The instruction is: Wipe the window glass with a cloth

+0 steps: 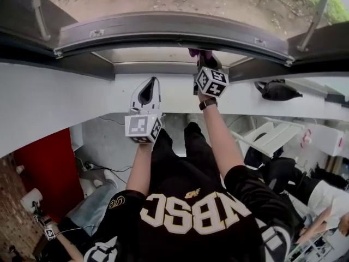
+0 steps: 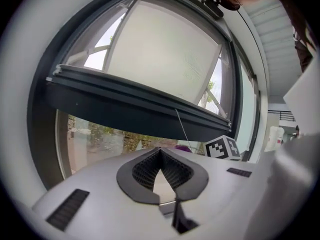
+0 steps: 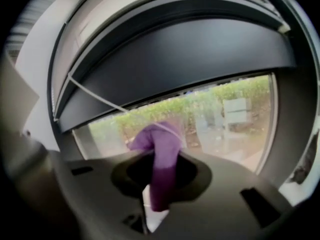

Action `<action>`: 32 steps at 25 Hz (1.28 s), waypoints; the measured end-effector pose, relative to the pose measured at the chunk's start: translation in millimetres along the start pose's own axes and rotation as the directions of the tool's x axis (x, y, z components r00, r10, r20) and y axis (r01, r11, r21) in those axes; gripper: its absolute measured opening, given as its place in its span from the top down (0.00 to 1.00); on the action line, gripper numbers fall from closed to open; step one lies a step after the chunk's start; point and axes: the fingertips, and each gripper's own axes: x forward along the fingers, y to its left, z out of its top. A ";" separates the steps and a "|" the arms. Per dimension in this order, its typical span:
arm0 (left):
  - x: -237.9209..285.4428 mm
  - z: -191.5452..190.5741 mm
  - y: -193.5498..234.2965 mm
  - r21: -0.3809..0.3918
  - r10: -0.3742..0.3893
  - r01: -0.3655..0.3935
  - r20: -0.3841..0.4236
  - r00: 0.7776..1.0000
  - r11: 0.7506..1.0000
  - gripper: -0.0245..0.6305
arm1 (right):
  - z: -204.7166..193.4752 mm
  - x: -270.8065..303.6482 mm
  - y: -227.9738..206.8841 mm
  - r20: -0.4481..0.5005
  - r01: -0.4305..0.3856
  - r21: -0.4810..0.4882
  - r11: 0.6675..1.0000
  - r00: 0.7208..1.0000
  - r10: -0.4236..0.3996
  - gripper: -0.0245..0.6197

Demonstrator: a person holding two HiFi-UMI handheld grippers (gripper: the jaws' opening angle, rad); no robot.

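1. The left gripper point(image 2: 160, 151) was a smooth, matte grey shell with a dark rim around its mouth. Its two ribbed black pads point(image 2: 145, 170) were pressed together at the tips, forming a narrow teardrop gap, and nothing sat between them. It pointed at the far window without touching it, and sat nearer the person than the other gripper.
2. A wide, dark, smooth window frame bar point(image 2: 135, 104) curved across above it. The window glass point(image 2: 97, 140) below that bar was clear, and blurred greenery showed through it.
3. A flat white ledge point(image 1: 54, 102) ran left to right beneath the window.
4. The right gripper point(image 3: 161, 158), of the same grey shell, reached farther forward, up to the lower pane. Its printed marker cube point(image 1: 211, 82) faced the person, and a dark watch band point(image 1: 207, 103) circled the wrist behind it.
5. That gripper pinched a soft purple cloth point(image 3: 165, 144), bunched into a thick, limp strip. The strip's long axis ran along the jaws from near to far, and one end hung down in front of the mouth. The far end rose past the tips and folded over to the left, right at the glass. Whether it pressed on the pane could not be told.
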 end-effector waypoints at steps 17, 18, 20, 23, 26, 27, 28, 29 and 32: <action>51.3 -21.8 -136.5 0.065 -0.037 0.040 -0.043 0.998 0.997 0.93 | 8.6 -75.7 -217.6 -0.001 0.265 0.263 0.928 0.962 -0.274 0.86; 50.2 -25.4 -130.8 0.066 -0.011 0.014 -0.052 0.999 0.998 0.93 | -1.8 -73.8 -209.3 -0.008 0.243 0.256 0.936 0.969 -0.249 0.86; 49.1 -27.6 -112.5 0.088 0.017 -0.013 -0.052 0.998 0.996 0.93 | -23.1 -63.6 -182.1 -0.034 0.198 0.233 0.952 0.980 -0.195 0.86; 34.7 -26.7 -75.1 0.096 0.058 -0.055 -0.035 0.998 0.994 0.93 | -66.5 -55.4 -116.5 -0.108 0.100 0.170 0.980 0.991 -0.082 0.86; 15.2 -26.3 -23.4 0.091 0.109 -0.110 0.008 0.994 0.990 0.93 | -112.7 -44.4 -14.2 -0.182 -0.125 0.018 0.992 0.975 0.126 0.86; 8.0 -22.1 -3.5 0.087 0.127 -0.129 0.031 0.991 0.988 0.93 | -122.4 -38.1 24.5 -0.202 -0.213 -0.041 0.976 0.959 0.200 0.86; -2.0 -17.0 16.9 0.078 0.145 -0.148 0.050 0.988 0.986 0.93 | -129.9 -32.4 62.3 -0.219 -0.291 -0.091 0.953 0.939 0.266 0.86; -14.2 -10.7 38.0 0.069 0.161 -0.165 0.062 0.985 0.984 0.93 | -135.8 -26.3 98.7 -0.231 -0.353 -0.122 0.927 0.919 0.320 0.86; -51.8 15.7 100.4 0.085 0.164 -0.170 0.064 0.984 0.982 0.93 | -147.6 0.7 200.1 -0.242 -0.468 -0.144 0.872 0.871 0.428 0.86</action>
